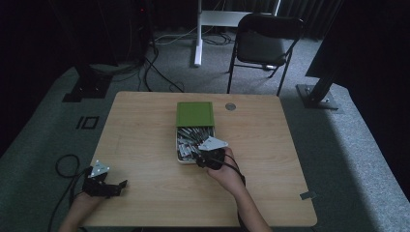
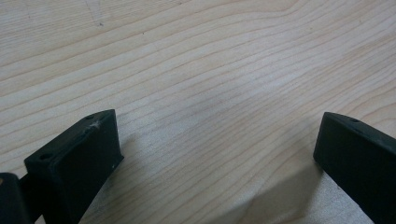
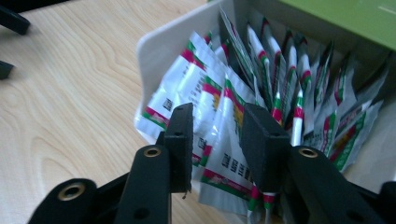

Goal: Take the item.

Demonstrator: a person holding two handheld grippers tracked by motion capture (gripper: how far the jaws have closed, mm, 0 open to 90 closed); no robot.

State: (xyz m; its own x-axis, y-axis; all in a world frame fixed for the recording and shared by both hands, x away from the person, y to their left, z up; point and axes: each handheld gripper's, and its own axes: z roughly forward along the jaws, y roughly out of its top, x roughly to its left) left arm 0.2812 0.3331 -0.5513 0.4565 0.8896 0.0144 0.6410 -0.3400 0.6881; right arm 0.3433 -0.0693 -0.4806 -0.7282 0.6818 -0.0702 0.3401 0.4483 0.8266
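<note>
An off-white box [image 1: 180,145] of several red, green and white sachets [image 1: 191,140] lies mid-table, its green lid [image 1: 195,114] slid back over the far half. My right gripper [image 1: 199,154] is at the box's near end. In the right gripper view its jaws stand a narrow gap apart [image 3: 217,126], with a sachet [image 3: 224,158] between them and the box wall [image 3: 163,51] behind. My left gripper [image 1: 122,187] rests open at the table's front left corner, nothing between its jaws [image 2: 219,140], only bare wood.
The wooden table [image 1: 145,140] has a round grommet [image 1: 230,106] near its far edge. A black folding chair [image 1: 263,46] and a white desk leg [image 1: 197,34] stand beyond it. Cables lie on the grey floor [image 1: 63,166] at left.
</note>
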